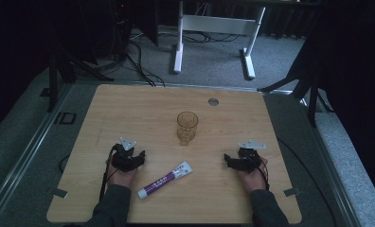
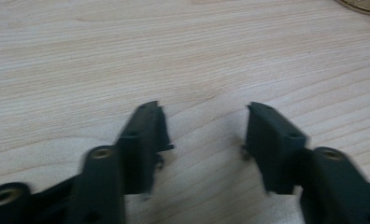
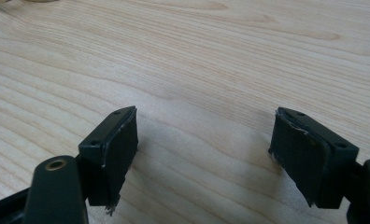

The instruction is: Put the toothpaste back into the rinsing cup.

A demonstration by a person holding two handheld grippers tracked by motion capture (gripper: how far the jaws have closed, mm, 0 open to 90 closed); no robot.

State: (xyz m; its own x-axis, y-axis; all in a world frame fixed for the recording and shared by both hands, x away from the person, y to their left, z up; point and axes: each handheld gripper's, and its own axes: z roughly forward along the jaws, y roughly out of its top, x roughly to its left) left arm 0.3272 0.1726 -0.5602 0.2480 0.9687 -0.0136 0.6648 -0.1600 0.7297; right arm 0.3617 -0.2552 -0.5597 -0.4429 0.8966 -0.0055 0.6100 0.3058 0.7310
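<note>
The tabletop (image 1: 129, 109) is pale wood, and my two forearms come onto it from the near edge. I hold my left gripper (image 1: 127, 158) low over the near left part of it, jaws spread wide; in the left gripper view (image 2: 204, 128) bare wood grain lies between them and nothing is in the gap. My right gripper (image 1: 242, 161) sits at the near right, jaws pointing toward the middle. In the right gripper view (image 3: 204, 135) they also stand wide apart with only bare wood between them. Neither gripper holds or touches anything apart from resting close to the wood.

The tube (image 1: 165, 179) lies flat between my hands, nearer my left gripper and a little closer to me. Its long axis runs diagonally: the white end points away from me and to the right, and the purple end points back toward me and to the left. It is apart from both grippers.

The glass (image 1: 187, 126) stands upright beyond the tube, near the middle, well apart from both grippers.
</note>
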